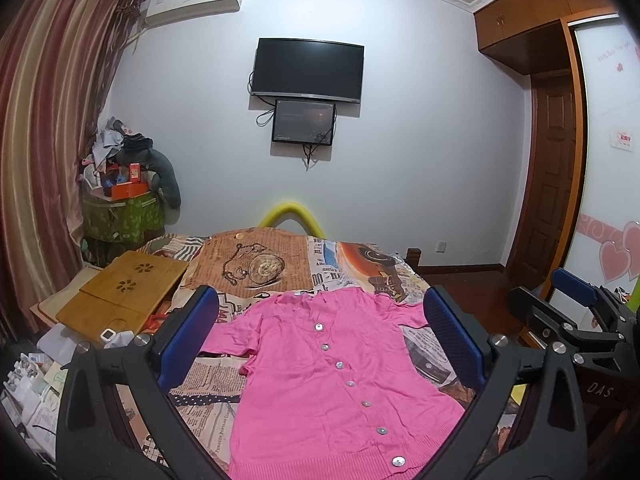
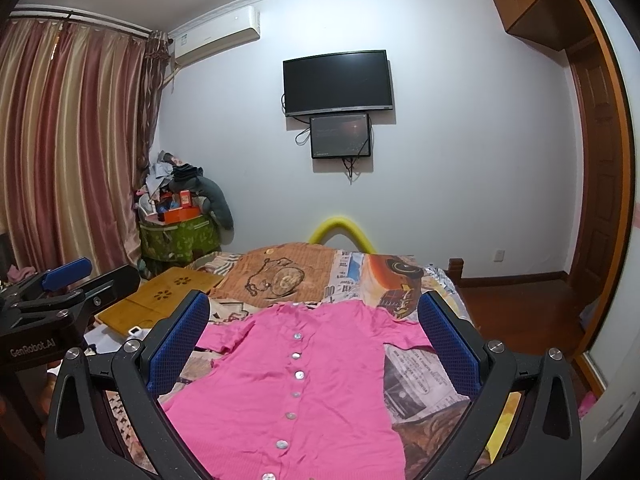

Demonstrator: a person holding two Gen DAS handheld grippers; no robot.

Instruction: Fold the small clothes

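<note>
A: Where does the pink cardigan (image 1: 340, 384) lie?

B: Flat on the bed's printed cover (image 1: 260, 264), button side up, hem toward the two tools and collar toward the far wall. Its long axis runs away from both cameras, and the line of pale buttons (image 1: 340, 365) marks it, slanting a little.

A: And the tools?

B: The left gripper (image 1: 320, 336) hangs above the near half of the garment with its jaws spread wide, nothing between the blue pads (image 1: 188, 340). The right gripper (image 2: 316, 344) is the same: fully apart, empty, hovering over the hem end.

A: Which is nearer which sleeve?

B: Each sits roughly over the middle, side by side, so the left tool is the better placed for the sleeve on the left and the right tool for the one opposite (I judge this from how each camera frames the button line). Folding has not begun, as far as the flat shape tells.

A: How will it handle?

B: It looks like a thin, soft knit with fine creases and a ribbed hem; likely limp, so a pinch at one edge may drag the rest. The cover beneath is smooth, printed with newsprint and a pocket watch. A bamboo lap tray (image 1: 120, 296) lies well off to the left.
</note>
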